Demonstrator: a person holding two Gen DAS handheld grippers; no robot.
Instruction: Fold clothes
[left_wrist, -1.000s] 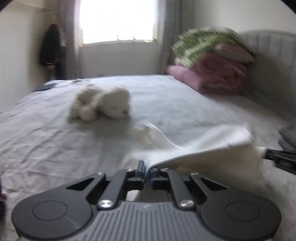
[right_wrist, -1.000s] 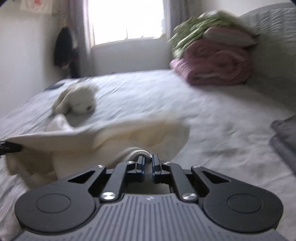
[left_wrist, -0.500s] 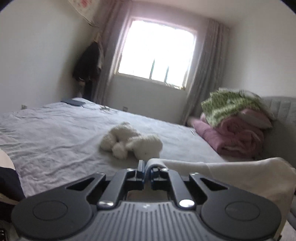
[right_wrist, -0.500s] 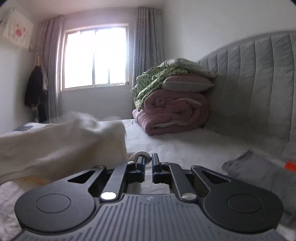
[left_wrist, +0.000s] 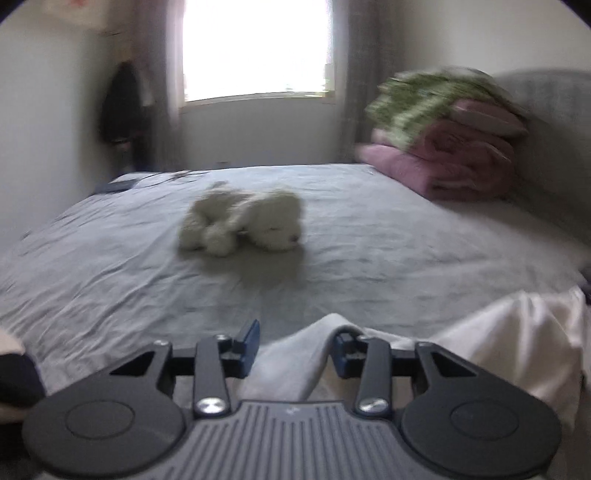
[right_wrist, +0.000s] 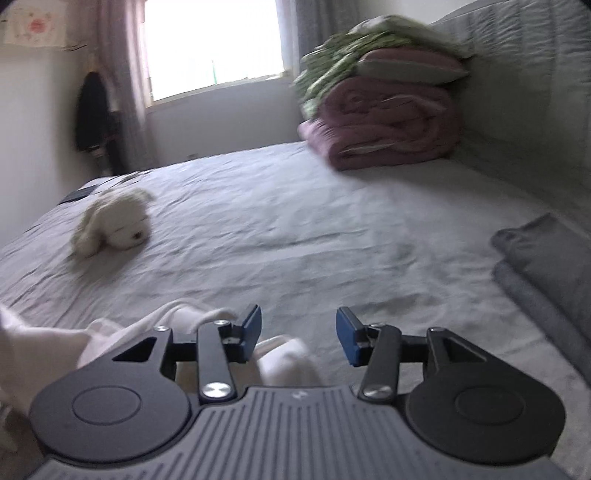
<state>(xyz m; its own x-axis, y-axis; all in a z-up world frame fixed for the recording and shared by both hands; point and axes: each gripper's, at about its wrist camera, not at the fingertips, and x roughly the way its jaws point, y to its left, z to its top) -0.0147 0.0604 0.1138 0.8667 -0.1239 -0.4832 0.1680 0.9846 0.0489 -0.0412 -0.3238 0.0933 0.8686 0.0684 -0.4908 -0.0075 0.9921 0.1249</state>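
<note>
Two tools, both with jaws opening to let go. Left tool (left_wrist: 294, 345): a fold of the cream-white soft cloth garment (left_wrist: 517, 343) lies loose between the parted pads, draped over the right pad, not clamped. Right tool (right_wrist: 299, 339): jaws apart, the same garment (right_wrist: 284, 360) slumped under and left of it. Garment lies on the near edge of the grey-sheeted bed (left_wrist: 369, 240), likely dropped there to lay it flat for folding. White fluffy plush toy (left_wrist: 243, 221) sits well apart, mid-bed.

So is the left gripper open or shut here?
Open and opening: the left gripper has its blue pads apart, with a loose fold of the white garment lying between them.
</note>
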